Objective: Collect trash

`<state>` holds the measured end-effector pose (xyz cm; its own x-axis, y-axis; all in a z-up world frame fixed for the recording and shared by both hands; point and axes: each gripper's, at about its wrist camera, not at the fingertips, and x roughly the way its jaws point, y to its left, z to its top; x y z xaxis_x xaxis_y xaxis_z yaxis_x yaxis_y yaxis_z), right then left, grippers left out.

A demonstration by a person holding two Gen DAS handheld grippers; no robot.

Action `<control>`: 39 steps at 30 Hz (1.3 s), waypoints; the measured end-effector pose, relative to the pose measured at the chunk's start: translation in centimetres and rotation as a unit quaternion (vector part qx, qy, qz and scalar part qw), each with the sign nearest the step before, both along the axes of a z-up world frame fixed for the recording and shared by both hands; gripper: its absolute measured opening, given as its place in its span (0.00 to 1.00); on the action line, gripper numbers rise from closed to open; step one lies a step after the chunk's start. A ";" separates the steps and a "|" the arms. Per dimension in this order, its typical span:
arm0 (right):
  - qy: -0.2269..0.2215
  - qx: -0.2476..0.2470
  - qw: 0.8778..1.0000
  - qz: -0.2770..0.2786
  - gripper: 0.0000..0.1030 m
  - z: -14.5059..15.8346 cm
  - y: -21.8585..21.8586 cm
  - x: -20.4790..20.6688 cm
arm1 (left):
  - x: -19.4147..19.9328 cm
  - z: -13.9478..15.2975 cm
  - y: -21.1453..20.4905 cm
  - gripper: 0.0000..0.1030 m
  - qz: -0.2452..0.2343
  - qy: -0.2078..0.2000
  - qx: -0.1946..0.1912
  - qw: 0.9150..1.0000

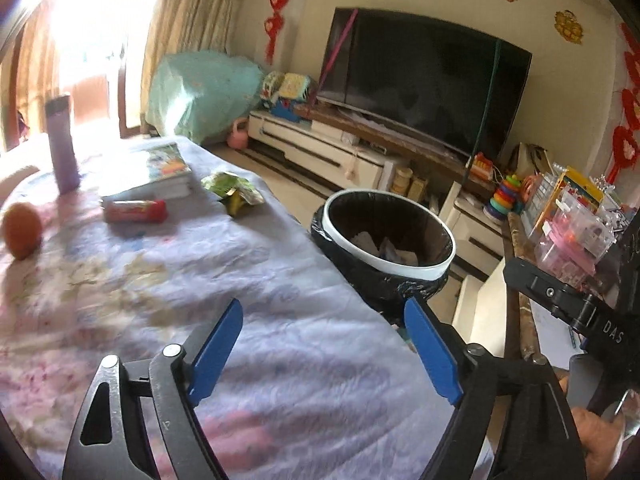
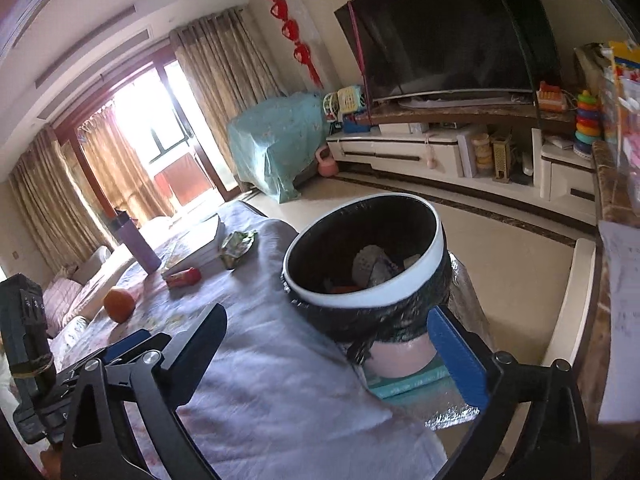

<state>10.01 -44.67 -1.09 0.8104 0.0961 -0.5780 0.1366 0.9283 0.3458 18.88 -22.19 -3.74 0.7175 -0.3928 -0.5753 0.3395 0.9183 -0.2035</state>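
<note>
Two empty grippers, left (image 1: 322, 346) and right (image 2: 332, 360), held jaws wide open; crumpled green wrapper (image 1: 232, 190) and red packet (image 1: 136, 211) remained beside the part-filled black-lined bin (image 1: 386, 240).

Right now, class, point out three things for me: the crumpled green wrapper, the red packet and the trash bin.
green wrapper (image 1: 232, 192): left wrist view, on its crumpled middle.
red packet (image 1: 136, 211): left wrist view, on the middle of its side.
trash bin (image 2: 362, 300): right wrist view, on its white rim, near side.
</note>
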 end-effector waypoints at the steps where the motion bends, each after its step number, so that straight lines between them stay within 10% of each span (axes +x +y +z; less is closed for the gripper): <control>1: -0.005 -0.004 1.000 -0.003 0.99 0.2 0.2 -0.6 | -0.8 0.2 0.4 0.83 0.001 -0.006 -0.003 1.000; 15: -0.103 -0.140 0.984 -0.049 1.00 2.6 3.5 -5.9 | -10.5 0.8 2.1 0.99 0.048 -0.150 0.015 0.987; 39: -0.110 -0.163 0.979 -0.048 1.00 0.3 4.6 -6.5 | -12.9 -1.3 1.6 0.99 0.101 -0.179 0.060 0.977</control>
<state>3.53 -40.07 -0.76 0.9148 -0.1476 -0.3759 0.1843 0.9808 0.0634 5.97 -20.59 -5.03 0.9372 -0.1671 -0.3060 0.1783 0.9839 0.0087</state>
